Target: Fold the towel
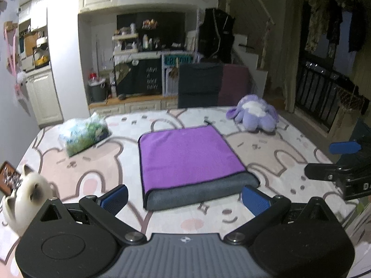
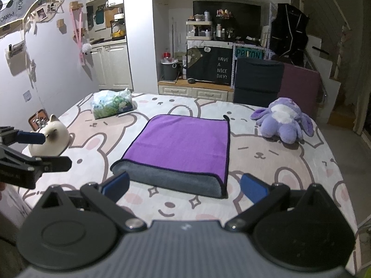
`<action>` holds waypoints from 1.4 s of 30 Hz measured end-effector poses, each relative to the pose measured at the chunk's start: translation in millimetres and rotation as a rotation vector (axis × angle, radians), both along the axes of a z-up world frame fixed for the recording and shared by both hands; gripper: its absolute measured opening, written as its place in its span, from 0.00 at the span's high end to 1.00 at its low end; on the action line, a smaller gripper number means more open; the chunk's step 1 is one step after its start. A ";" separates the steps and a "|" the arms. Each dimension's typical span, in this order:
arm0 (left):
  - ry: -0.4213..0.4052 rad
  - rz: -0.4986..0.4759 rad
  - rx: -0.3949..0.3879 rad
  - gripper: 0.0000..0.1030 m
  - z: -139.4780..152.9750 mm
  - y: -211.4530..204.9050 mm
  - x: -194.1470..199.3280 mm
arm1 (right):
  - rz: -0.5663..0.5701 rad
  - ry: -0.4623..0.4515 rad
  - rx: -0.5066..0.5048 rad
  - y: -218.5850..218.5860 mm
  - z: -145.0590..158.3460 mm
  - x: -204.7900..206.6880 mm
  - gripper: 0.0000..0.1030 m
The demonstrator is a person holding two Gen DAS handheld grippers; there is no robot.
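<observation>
- The left gripper (image 1: 184, 198), black-armed with blue ribbed pads (image 1: 115, 198), stands spread wide with nothing between its fingers; it hovers just short of the towel's near edge.
- The right gripper (image 2: 185, 188), of the same build with blue pads (image 2: 254, 191), is likewise spread wide and holds nothing, hanging just before the towel's grey fold.
- Each gripper shows in the other's view: the right one at the right edge (image 1: 340, 162), the left one at the left edge (image 2: 27, 150), both apart from the towel.
- The folded purple microfibre towel with a grey underside and dark trim (image 1: 189, 156) (image 2: 183, 146) lies flat in the middle of the pink-and-white bunny-print cover (image 1: 92, 173) (image 2: 278, 162), its grey rolled fold toward the grippers.
- A cream ceramic cat figure (image 1: 25, 199) (image 2: 52, 139) sits at the cover's left edge.
- A green-and-white soft tissue pack (image 1: 84, 133) (image 2: 112, 103) lies far left, well apart from the towel.
- A lilac plush toy (image 1: 254, 113) (image 2: 284, 120) rests far right.
</observation>
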State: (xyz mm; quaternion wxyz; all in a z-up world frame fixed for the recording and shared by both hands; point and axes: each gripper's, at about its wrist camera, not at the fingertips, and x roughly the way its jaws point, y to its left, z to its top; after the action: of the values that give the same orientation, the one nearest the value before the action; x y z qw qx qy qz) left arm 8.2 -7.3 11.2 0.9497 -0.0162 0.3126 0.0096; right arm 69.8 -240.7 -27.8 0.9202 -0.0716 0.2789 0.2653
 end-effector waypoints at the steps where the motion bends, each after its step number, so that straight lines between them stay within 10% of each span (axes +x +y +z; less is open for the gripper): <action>1: -0.007 -0.015 0.003 0.00 0.9 -1.8 2.2 | -0.005 -0.002 0.001 0.1 0.9 2.3 0.00; 21: -0.027 0.035 0.080 0.00 8.2 11.3 94.2 | -0.014 -0.052 -0.004 16.8 16.1 63.7 0.00; 42: 0.187 0.088 0.040 0.00 -93.5 60.6 174.0 | -0.008 0.053 -0.069 38.4 -72.0 158.4 0.00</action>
State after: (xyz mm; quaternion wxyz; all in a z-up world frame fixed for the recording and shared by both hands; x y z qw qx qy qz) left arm 182.2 53.2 -82.3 0.9152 -0.0097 0.3986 0.0589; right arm 228.2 -202.4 -99.8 0.9105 -0.0953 0.3123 0.2538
